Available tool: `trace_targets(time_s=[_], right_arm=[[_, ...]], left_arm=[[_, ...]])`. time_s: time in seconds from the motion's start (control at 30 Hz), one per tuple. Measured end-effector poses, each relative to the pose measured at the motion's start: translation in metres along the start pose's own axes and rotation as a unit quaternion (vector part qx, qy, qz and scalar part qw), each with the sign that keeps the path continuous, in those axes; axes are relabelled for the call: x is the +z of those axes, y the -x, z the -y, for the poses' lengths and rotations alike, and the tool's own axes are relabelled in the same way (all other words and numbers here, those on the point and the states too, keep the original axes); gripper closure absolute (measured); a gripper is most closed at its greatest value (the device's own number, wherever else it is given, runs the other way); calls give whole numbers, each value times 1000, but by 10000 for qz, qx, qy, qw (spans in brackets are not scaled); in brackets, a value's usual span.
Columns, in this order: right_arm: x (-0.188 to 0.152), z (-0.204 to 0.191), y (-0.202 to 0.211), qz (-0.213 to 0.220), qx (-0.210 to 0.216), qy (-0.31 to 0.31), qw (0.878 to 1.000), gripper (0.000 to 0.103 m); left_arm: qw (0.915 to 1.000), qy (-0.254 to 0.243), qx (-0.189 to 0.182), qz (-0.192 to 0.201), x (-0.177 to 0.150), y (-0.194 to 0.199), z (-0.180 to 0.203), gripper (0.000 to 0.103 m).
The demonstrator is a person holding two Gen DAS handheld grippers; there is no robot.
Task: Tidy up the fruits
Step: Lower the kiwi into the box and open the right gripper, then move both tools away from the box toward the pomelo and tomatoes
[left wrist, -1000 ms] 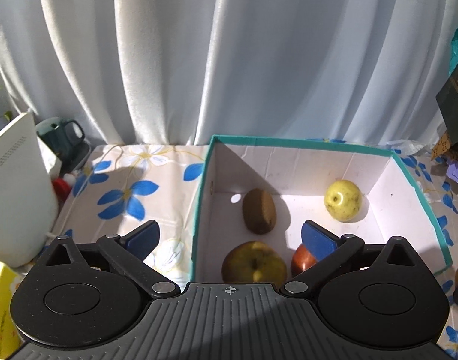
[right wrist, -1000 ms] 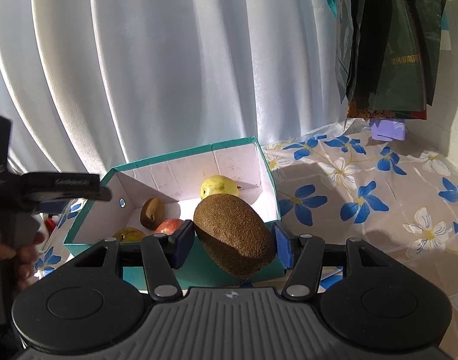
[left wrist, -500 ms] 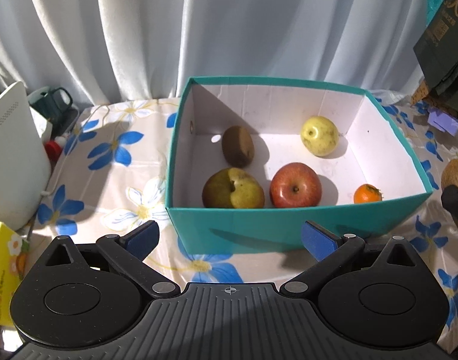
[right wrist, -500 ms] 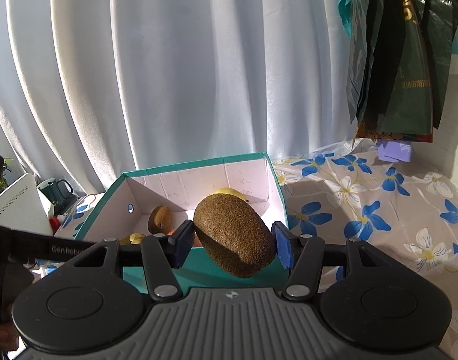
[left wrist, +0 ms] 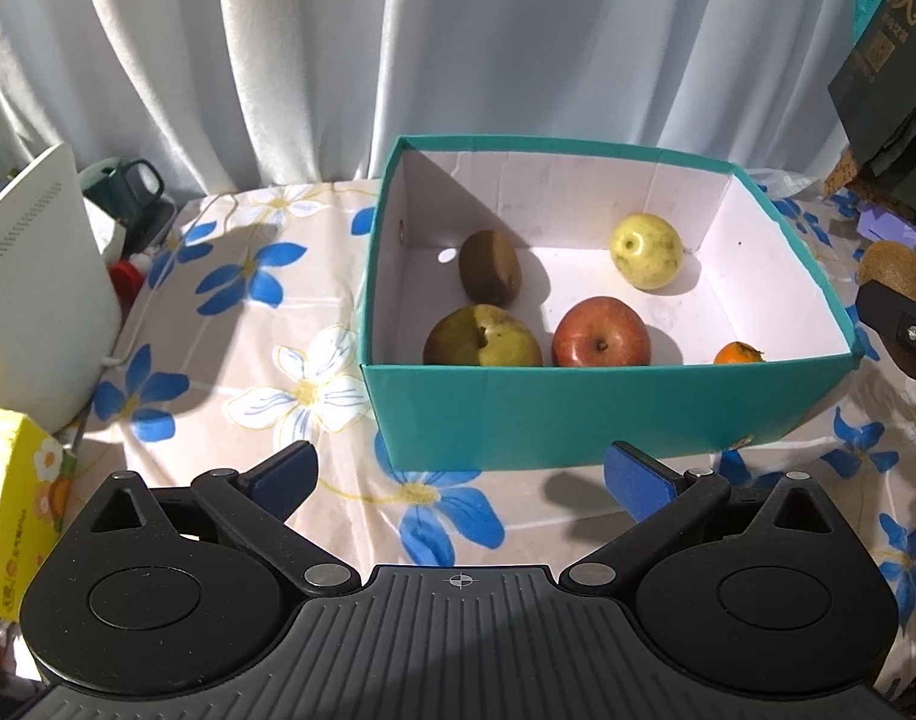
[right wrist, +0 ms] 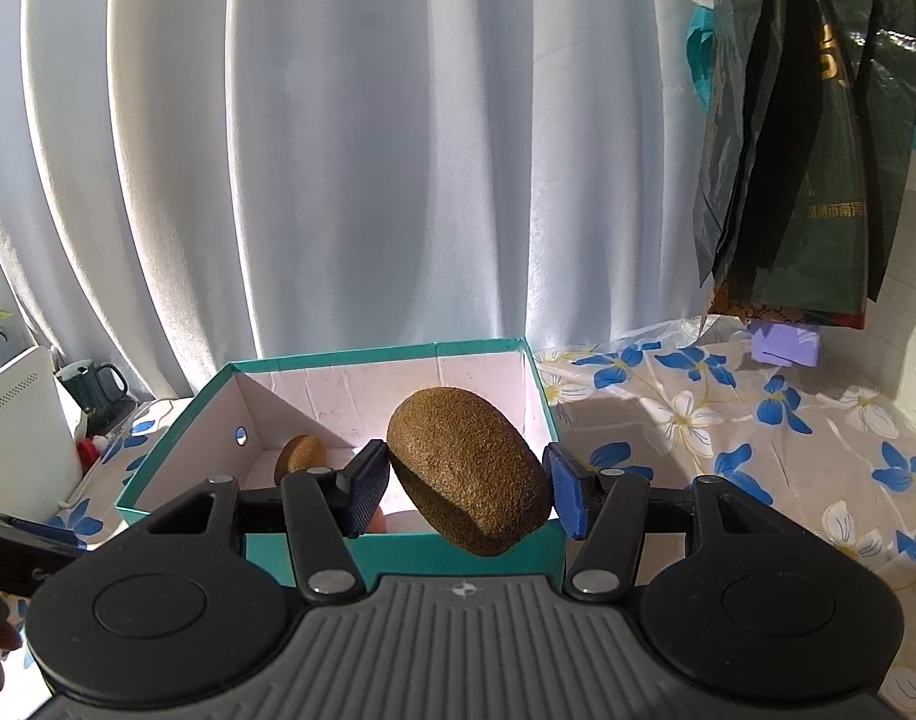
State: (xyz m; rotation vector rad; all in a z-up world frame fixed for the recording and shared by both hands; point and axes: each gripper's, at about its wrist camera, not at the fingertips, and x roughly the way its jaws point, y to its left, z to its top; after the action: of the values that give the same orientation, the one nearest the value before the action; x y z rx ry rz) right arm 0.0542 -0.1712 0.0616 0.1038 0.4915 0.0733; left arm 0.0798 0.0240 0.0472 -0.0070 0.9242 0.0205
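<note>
We have pulled our left gripper (left wrist: 458, 474) back and up from the teal box (left wrist: 608, 414). A second ago it was low over the box, and now it hangs in front of the near wall with its blue fingers spread wide and nothing between them. That means the left side is done dropping off fruit for now.

Our right gripper (right wrist: 467, 489) has come up higher too, so we see more of the box past it. It is squeezed on a fuzzy brown kiwi (right wrist: 467, 471). The kiwi sits tilted between the two blue pads (right wrist: 368, 489), with its low end poking out under them. The left pad touches it; on the right pad we cannot quite tell, there may be a thin gap.

The held kiwi is up in the air, near the right side of the box, not inside yet. In the box we see another kiwi (left wrist: 490, 267), a pear (left wrist: 482, 339), a red apple (left wrist: 600, 333), a yellow apple (left wrist: 646, 250) and a small orange fruit (left wrist: 739, 353). We think the kiwi goes in next.
</note>
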Motion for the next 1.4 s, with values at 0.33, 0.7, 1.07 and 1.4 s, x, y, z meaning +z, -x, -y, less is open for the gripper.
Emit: trace_targets(time_s=[0.33,0.7,1.07,1.4], right_arm=[[-2,-7,-40,-232,-45,105,9997,47],[-9,-7,-73,-548,-59,222,9982,47],[-12,-8,-81,-661,-3,263,9975,61],[-11,-3,-3,71,193,160,9997,0]], left_arm=[[9999,111,78,-38,-1,-4,-11,0],[9997,182,151,-104,4,-19,-13,0],[9995,214,226,-81,1,-25,-24,0],[9999,-45,29,-161,-27,-19,-25,0]])
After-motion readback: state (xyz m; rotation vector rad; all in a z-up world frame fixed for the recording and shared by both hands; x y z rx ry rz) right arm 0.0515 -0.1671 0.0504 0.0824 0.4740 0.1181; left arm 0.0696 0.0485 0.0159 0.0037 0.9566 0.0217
